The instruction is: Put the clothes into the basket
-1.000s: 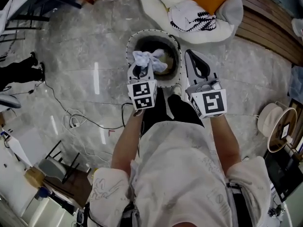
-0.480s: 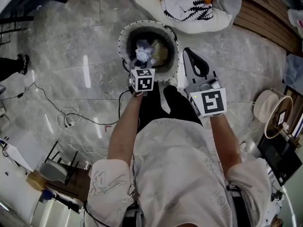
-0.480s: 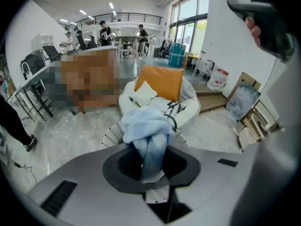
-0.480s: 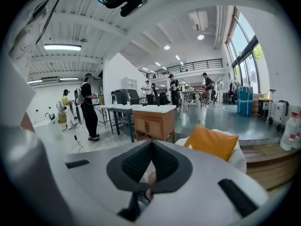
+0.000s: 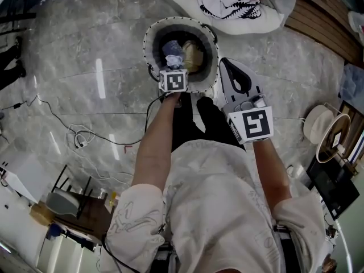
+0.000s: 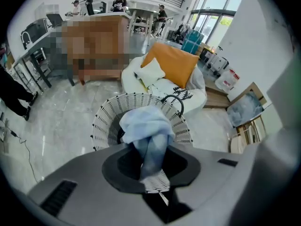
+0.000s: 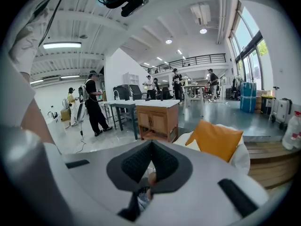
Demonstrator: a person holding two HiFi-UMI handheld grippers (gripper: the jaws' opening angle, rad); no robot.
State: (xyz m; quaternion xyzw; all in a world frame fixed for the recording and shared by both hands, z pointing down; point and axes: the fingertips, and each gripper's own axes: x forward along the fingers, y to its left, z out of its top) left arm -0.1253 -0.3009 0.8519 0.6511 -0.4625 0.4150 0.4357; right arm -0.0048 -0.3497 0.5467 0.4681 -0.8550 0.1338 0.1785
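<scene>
The white woven basket [image 5: 149, 41] stands on the marble floor in front of my feet, with a beige garment [image 5: 194, 51] lying inside. My left gripper [image 5: 172, 67] points steeply down over its opening, shut on a light blue cloth [image 5: 172, 51] that hangs just inside the rim. In the left gripper view the cloth [image 6: 146, 128] bunches between the jaws of the left gripper [image 6: 149, 149], above the basket [image 6: 101, 121]. My right gripper [image 5: 224, 64] hovers at the basket's right edge, shut and holding nothing; the right gripper [image 7: 150, 145] shows its pads meeting.
Behind the basket a white cushioned seat [image 5: 267, 21] carries an orange pillow [image 6: 176, 62] and a white garment with a black pattern [image 5: 230, 7]. A cable [image 5: 79, 135] trails on the floor at left. A wooden platform [image 5: 324, 21] and round stands [image 5: 327, 138] sit at right.
My left gripper has dropped and tipped downward, carrying the blue cloth from above the basket's near rim into its opening. The right gripper has sunk slightly.
</scene>
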